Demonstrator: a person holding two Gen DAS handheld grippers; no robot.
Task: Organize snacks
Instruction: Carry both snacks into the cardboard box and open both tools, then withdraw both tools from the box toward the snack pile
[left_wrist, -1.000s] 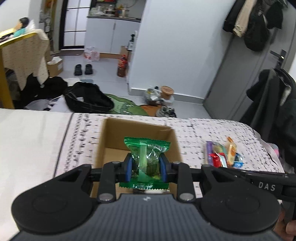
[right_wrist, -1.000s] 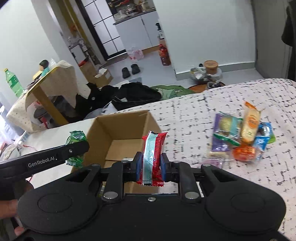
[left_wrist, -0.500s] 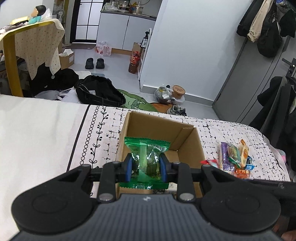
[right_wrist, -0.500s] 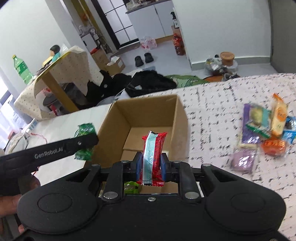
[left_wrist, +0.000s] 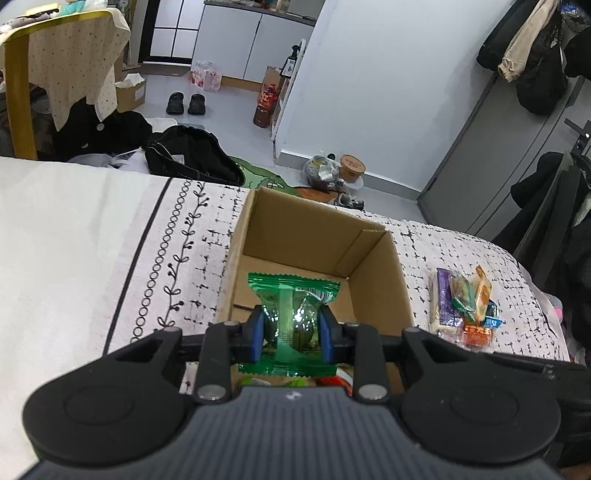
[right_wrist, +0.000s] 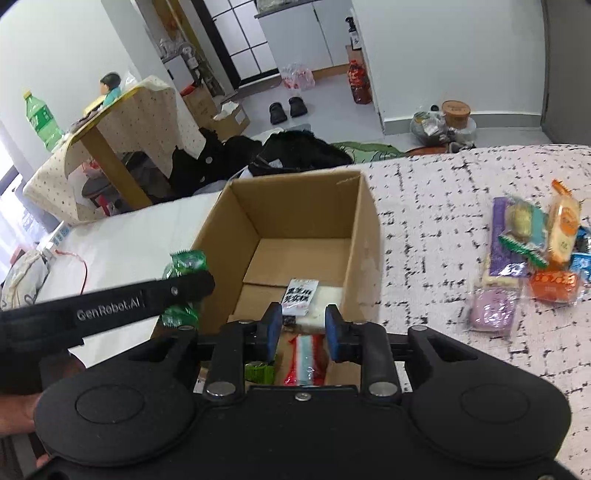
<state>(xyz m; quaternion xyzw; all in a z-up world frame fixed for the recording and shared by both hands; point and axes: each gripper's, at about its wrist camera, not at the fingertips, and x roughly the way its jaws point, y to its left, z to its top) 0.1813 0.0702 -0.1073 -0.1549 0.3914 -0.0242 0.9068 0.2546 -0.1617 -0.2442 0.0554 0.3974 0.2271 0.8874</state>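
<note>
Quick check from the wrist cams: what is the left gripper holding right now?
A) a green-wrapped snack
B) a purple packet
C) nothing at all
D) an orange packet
A: in the left wrist view the left gripper has its blue pads pressed on a green-wrapped snack held above the open cardboard box, while the purple and orange packets lie in the snack pile beside the box.

Green snack packet (left_wrist: 291, 317) between blue-padded fingers (left_wrist: 256, 332) — above cardboard box (left_wrist: 376, 266)

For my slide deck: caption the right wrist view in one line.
Right gripper opening over the cardboard box, red snack packet dropped inside; left gripper holds a green packet.
</note>
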